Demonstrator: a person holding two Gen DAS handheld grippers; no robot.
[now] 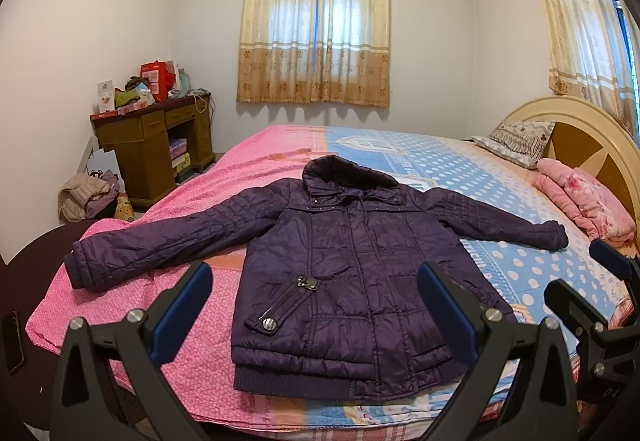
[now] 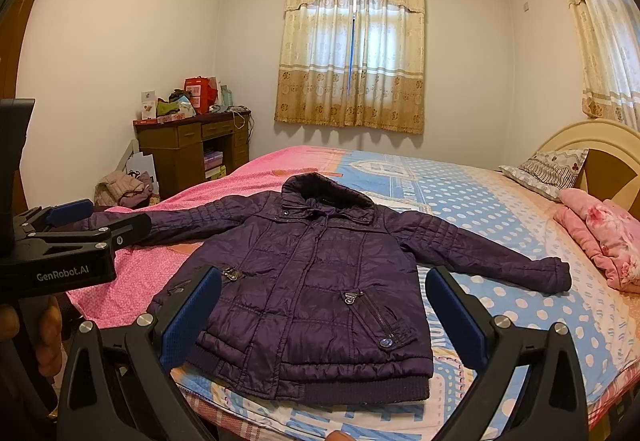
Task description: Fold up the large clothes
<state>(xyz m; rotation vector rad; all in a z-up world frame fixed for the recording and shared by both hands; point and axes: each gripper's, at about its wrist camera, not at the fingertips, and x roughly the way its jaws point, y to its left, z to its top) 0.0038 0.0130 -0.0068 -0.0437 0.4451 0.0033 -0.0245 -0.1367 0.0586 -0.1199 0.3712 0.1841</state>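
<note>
A dark purple quilted jacket [image 1: 340,273] lies flat and face up on the bed, collar toward the far side, both sleeves spread out sideways. It also shows in the right wrist view [image 2: 316,289]. My left gripper [image 1: 316,313] is open and empty, held above the jacket's hem near the bed's front edge. My right gripper [image 2: 324,321] is open and empty, also above the hem, to the right of the left one. The right gripper shows at the right edge of the left wrist view [image 1: 600,281]; the left gripper shows at the left of the right wrist view [image 2: 84,221].
The bed [image 1: 500,177] has a pink and blue dotted sheet. A folded pink blanket [image 1: 588,205] and a pillow [image 1: 516,141] lie by the headboard at right. A wooden desk [image 1: 156,145] with clutter stands at the back left, clothes [image 1: 88,197] piled beside it.
</note>
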